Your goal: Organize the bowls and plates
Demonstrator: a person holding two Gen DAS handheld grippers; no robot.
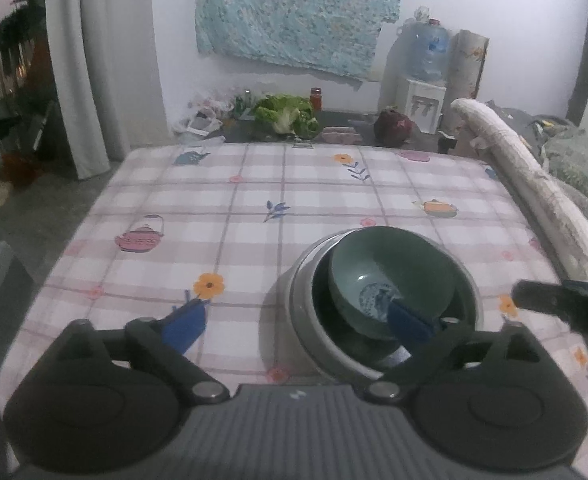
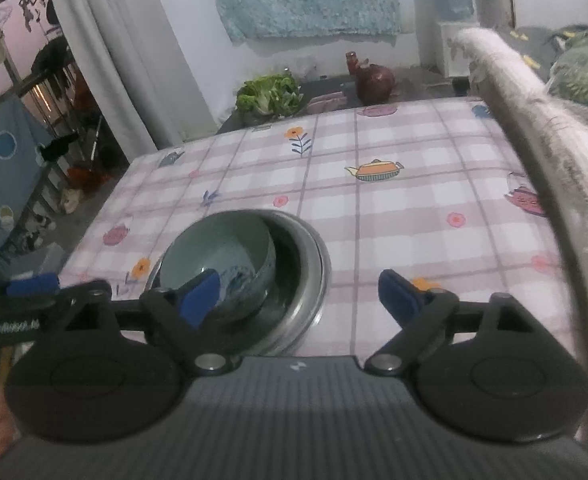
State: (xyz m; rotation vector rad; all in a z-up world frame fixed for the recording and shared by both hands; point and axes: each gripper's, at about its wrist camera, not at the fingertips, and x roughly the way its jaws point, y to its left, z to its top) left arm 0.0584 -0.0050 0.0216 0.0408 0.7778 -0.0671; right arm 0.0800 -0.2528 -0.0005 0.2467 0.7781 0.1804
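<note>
A green ceramic bowl point(image 1: 390, 276) with a blue pattern on its bottom sits tilted inside a larger steel bowl point(image 1: 298, 280) on the checked tablecloth. My left gripper point(image 1: 298, 324) is open above the table. Its right pad hangs over the green bowl and its left pad over bare cloth, and neither touches anything. In the right wrist view the same green bowl point(image 2: 217, 248) rests in the steel bowl point(image 2: 318, 252). My right gripper point(image 2: 300, 296) is open too, with its left pad in front of the bowl and nothing held. Each gripper's tip shows at the edge of the other's view.
The pink checked tablecloth point(image 1: 253, 200) covers the table. A white padded rail point(image 2: 534, 140) runs along the right edge. Beyond the far edge lie lettuce point(image 1: 285, 114), a dark red pot point(image 1: 392, 128) and a water dispenser point(image 1: 426, 80). A curtain point(image 1: 85, 72) hangs at the left.
</note>
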